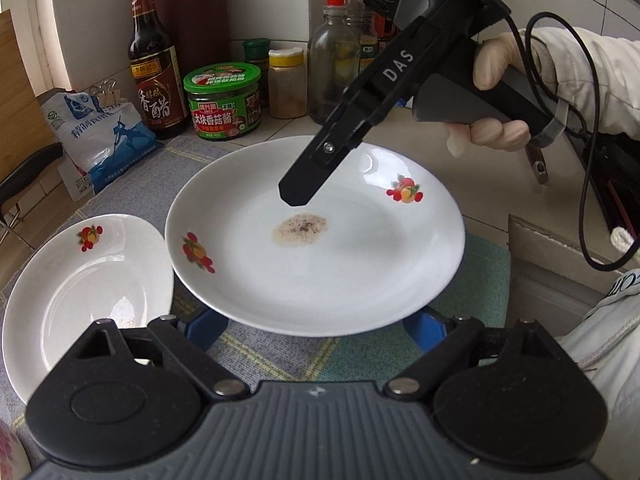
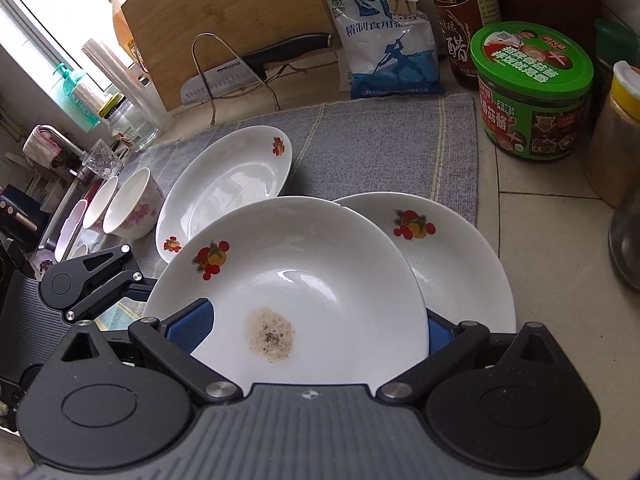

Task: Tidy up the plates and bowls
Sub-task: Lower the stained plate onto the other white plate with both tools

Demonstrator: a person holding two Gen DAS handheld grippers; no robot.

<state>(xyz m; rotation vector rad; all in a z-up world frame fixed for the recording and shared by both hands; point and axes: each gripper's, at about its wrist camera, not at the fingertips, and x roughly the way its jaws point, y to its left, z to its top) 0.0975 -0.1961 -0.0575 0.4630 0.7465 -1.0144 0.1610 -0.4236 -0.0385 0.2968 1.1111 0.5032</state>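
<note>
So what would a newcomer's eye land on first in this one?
Most likely the white plate with fruit decals filling the centre of both views, a brownish speckled stain in its middle. Next, the right gripper reaching down over it from the upper right in the left wrist view. Then the green-lidded jar among the bottles at the back.

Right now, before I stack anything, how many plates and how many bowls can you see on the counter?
Plates: 3 (stained plate, plate beneath it, plate on the mat)
Bowls: 2 (floral bowls)
Total: 5; further rims behind the bowls are too hidden to count.
</note>
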